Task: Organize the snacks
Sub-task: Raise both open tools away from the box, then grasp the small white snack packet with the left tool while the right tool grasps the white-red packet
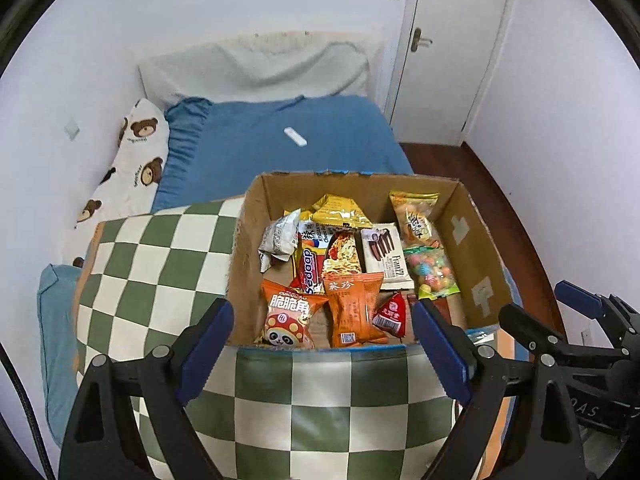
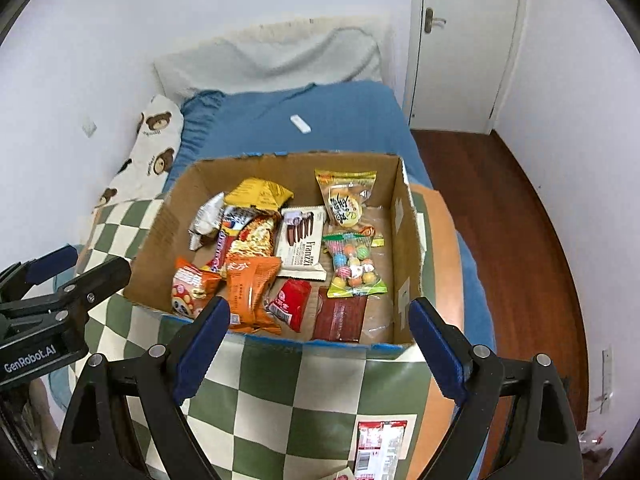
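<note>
A cardboard box (image 1: 256, 216) (image 2: 404, 240) sits on a green-and-white checkered cushion (image 1: 160, 264) (image 2: 280, 400) on a bed. Inside lie several snack packs: an orange panda bag (image 1: 290, 316) (image 2: 188, 288), a white Franzzi wafer pack (image 1: 386, 256) (image 2: 302, 242), a clear bag of coloured candy balls (image 1: 432, 272) (image 2: 354, 266), a yellow pack (image 1: 340, 210) (image 2: 256, 194) and a dark red bar (image 2: 340, 316). My left gripper (image 1: 324, 344) hovers open above the box's near edge, holding nothing. My right gripper (image 2: 320, 342) is open and likewise holds nothing. A red-and-white packet (image 2: 380, 444) lies on the cushion outside the box.
The blue bedsheet (image 1: 288, 136) (image 2: 344, 116) carries a small white remote (image 1: 296, 137) (image 2: 301, 123). A bear-print pillow (image 1: 136, 152) (image 2: 154, 140) lies along the left wall. A white door (image 1: 452, 40) (image 2: 464, 40) and dark wood floor (image 2: 520, 220) are on the right.
</note>
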Motion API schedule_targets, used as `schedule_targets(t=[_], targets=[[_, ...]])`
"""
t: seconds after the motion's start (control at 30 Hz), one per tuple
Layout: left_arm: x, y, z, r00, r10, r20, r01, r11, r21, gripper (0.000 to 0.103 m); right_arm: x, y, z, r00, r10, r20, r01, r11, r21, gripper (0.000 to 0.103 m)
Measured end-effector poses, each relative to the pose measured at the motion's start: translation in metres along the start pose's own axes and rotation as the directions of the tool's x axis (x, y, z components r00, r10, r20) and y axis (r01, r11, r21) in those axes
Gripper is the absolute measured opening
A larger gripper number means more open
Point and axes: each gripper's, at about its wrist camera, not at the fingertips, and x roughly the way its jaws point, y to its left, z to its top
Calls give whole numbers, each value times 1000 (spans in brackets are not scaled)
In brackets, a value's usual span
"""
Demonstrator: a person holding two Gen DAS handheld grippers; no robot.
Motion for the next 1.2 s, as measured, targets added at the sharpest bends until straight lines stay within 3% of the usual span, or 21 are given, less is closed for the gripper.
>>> schedule_targets(t=[0.33, 0.47, 0.53, 0.6, 0.7, 0.8, 0.87, 0.97, 1.0, 1.1, 1.17, 1.2], targets=[[-32, -3, -19, 999, 4, 32, -4, 1000, -1, 91, -48, -5, -21, 995, 61, 82, -65, 997, 41, 93], [-21, -17, -43, 999, -22, -35, 22, 1000, -1, 91, -48, -26, -43, 992, 113, 54, -118, 990, 84, 93], [-3, -32, -68, 992, -49, -116, 49, 999, -3, 91, -44, -42, -59, 994, 107, 34, -110, 988, 108, 91], [17, -48, -91, 975, -83, -205, 85, 996, 3, 91, -33, -63, -79, 994, 109, -12, -106, 985, 135, 68], [59, -83, -134, 913, -142, -383, 159, 987, 13, 91, -9, -99, -118, 989, 108, -105, -85, 975, 204, 62], [100, -121, -176, 812, -194, -551, 233, 972, 1, 91, 8, -127, -157, 981, 95, -171, -48, 964, 262, 62], [124, -144, -196, 756, -205, -621, 256, 967, -6, 91, 17, -142, -181, 974, 93, -205, -28, 954, 298, 62], [154, -167, -215, 704, -202, -681, 260, 965, -18, 91, 26, -156, -206, 969, 92, -230, -9, 941, 338, 62], [162, -173, -219, 695, -200, -691, 261, 965, -18, 85, 30, -160, -214, 967, 94, -238, -4, 936, 352, 62], [170, -182, -220, 734, -136, -666, 227, 972, 52, 56, 36, -168, -228, 963, 92, -252, 10, 926, 377, 62], [168, -180, -218, 745, -129, -654, 237, 968, 78, 56, 41, -168, -232, 962, 95, -255, 11, 922, 387, 62], [164, -176, -215, 761, -104, -640, 222, 969, 105, 56, 44, -166, -235, 961, 99, -259, 10, 922, 387, 62]])
